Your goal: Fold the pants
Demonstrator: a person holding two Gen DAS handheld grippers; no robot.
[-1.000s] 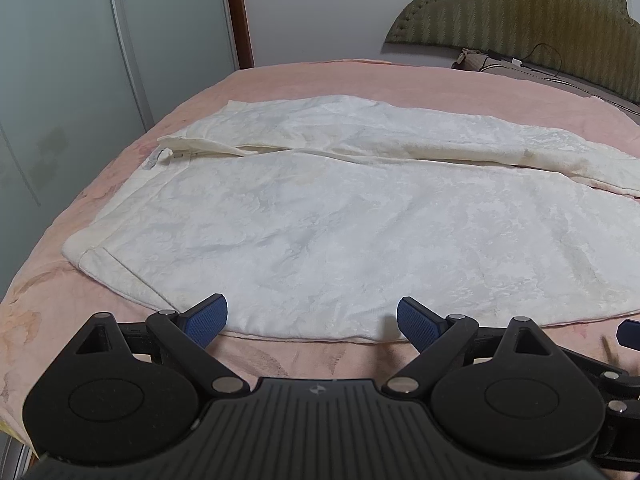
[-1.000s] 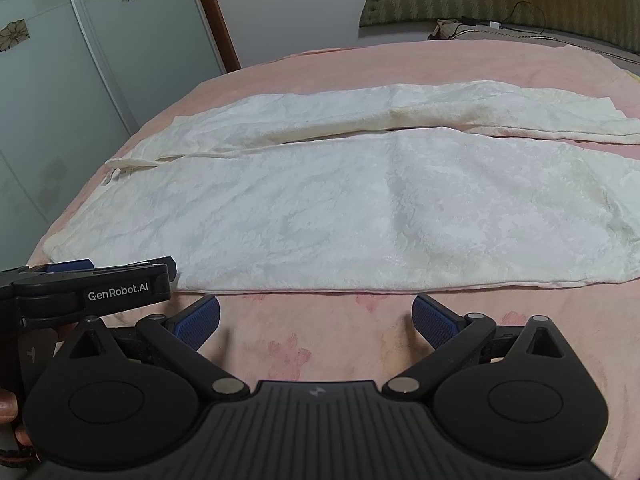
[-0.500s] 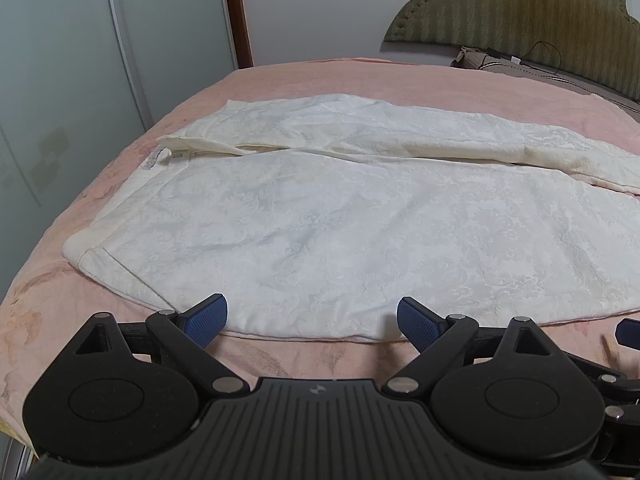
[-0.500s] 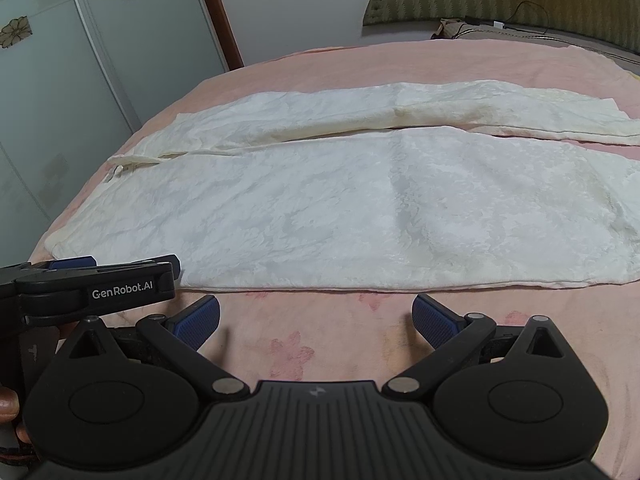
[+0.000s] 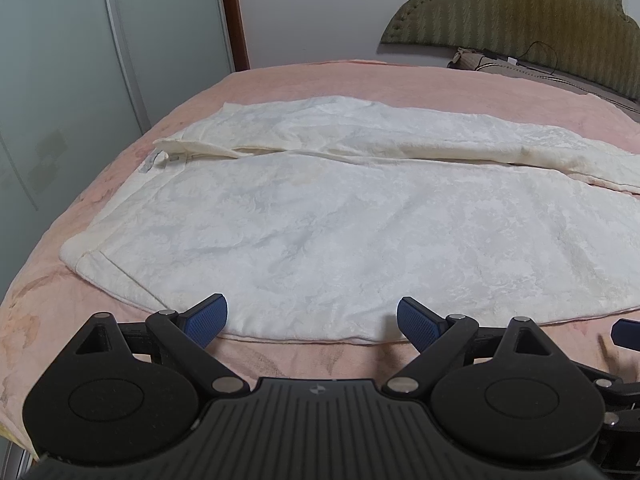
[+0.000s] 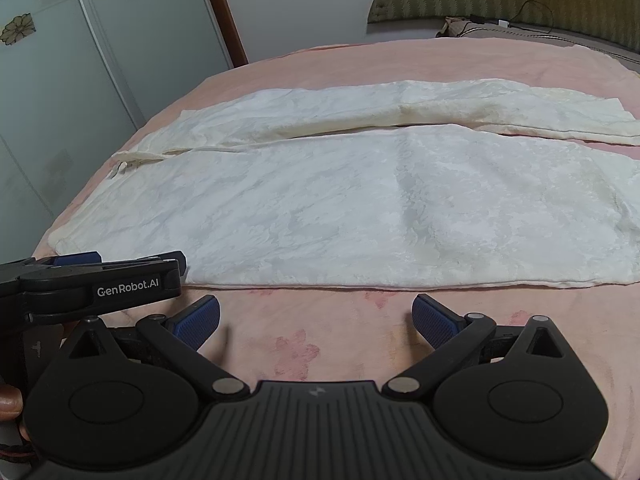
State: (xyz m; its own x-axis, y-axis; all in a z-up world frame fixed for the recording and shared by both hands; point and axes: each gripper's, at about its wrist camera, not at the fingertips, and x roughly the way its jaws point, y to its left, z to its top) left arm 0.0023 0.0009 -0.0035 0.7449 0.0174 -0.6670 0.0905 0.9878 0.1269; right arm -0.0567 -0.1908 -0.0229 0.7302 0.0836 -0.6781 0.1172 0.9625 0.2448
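Cream white pants (image 5: 340, 216) lie flat on the pink bed, waistband at the left, both legs running right; they also show in the right wrist view (image 6: 360, 200). My left gripper (image 5: 312, 320) is open and empty, its blue fingertips at the near hem edge of the pants. My right gripper (image 6: 316, 320) is open and empty, over bare bedspread just short of the near edge. The left gripper's body (image 6: 100, 284) shows at the left in the right wrist view, touching the pants' near edge.
The pink floral bedspread (image 6: 312, 344) covers the bed. A padded green headboard (image 5: 520, 12) with a cable and pillow stands at the far right. Frosted wardrobe doors (image 5: 80, 80) stand past the bed's left edge.
Both grippers have crept slightly forward toward the pants' near edge. The pants have not moved.
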